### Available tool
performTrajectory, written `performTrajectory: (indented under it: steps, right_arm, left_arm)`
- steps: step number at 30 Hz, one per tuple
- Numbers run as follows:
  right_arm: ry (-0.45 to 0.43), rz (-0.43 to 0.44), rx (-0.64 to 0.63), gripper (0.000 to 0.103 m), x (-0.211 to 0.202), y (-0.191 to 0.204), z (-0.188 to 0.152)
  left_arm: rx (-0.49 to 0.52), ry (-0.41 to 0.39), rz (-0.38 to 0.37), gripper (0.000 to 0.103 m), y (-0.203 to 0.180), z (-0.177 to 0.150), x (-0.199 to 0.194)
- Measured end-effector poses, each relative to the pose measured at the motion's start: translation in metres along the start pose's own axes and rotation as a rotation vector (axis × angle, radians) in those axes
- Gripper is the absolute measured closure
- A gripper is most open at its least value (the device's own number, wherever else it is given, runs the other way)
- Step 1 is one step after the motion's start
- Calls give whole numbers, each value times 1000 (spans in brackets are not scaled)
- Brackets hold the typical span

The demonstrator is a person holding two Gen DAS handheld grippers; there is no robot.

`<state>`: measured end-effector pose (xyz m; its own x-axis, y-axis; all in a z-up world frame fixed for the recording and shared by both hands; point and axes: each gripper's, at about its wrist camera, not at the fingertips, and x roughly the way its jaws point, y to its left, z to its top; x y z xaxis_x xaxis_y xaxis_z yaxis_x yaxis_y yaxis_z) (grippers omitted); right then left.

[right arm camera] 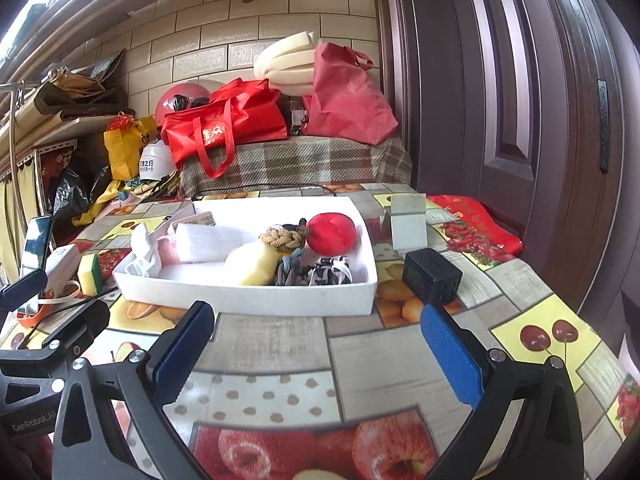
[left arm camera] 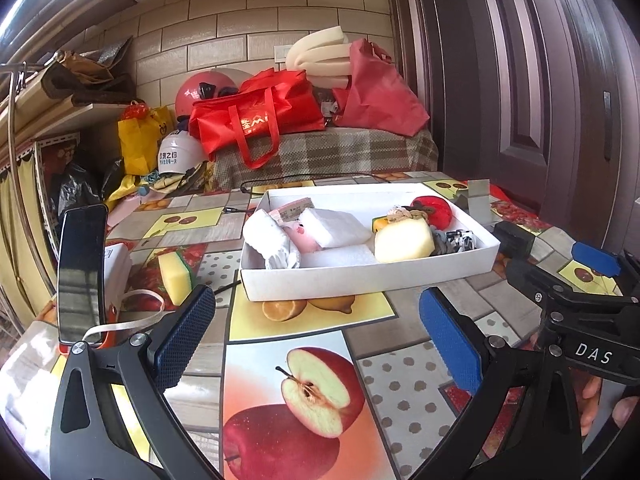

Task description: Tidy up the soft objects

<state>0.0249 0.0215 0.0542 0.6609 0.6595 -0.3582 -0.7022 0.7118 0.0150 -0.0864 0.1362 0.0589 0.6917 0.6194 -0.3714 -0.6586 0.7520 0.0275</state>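
Observation:
A white box (left arm camera: 360,278) (right arm camera: 248,300) on the fruit-print table holds soft things: a yellow sponge (left arm camera: 404,240) (right arm camera: 256,266), a red plush (left arm camera: 438,210) (right arm camera: 332,232), white cloths (left arm camera: 336,226) (right arm camera: 200,242), a knotted rope toy (right arm camera: 282,238) and a black-and-white fabric piece (right arm camera: 330,272). A yellow-green sponge (left arm camera: 174,276) (right arm camera: 90,274) lies on the table left of the box. My left gripper (left arm camera: 316,344) is open and empty, short of the box. My right gripper (right arm camera: 316,354) is open and empty, also short of the box; it shows at the right of the left wrist view (left arm camera: 592,276).
A phone (left arm camera: 80,272) (right arm camera: 36,242) stands on a holder at the table's left, by a white case (right arm camera: 62,266). A black adapter (right arm camera: 432,282) and a small white stand (right arm camera: 408,224) sit right of the box. Bags and helmets crowd a bench behind.

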Motion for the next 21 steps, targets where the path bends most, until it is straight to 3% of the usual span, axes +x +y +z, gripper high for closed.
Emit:
performTrajectory:
  steps: [6,10,14,21]
  right_arm:
    - [-24,-6,15,0,-24,-5,-10]
    - [12,1,38,0,-31,-11,-14]
    - [20,-8,121,0,-33,-27,-15]
    - [113,23,277,0,-38,-51,-27]
  left_arm:
    - [-13,9,4,0,-1,-4,-8]
    - [-13,6,10,0,-3,-7,-14]
    - [-13,10,5,0,-5,-9,-18]
    - [-9,43,7,0,-9,-13,-24]
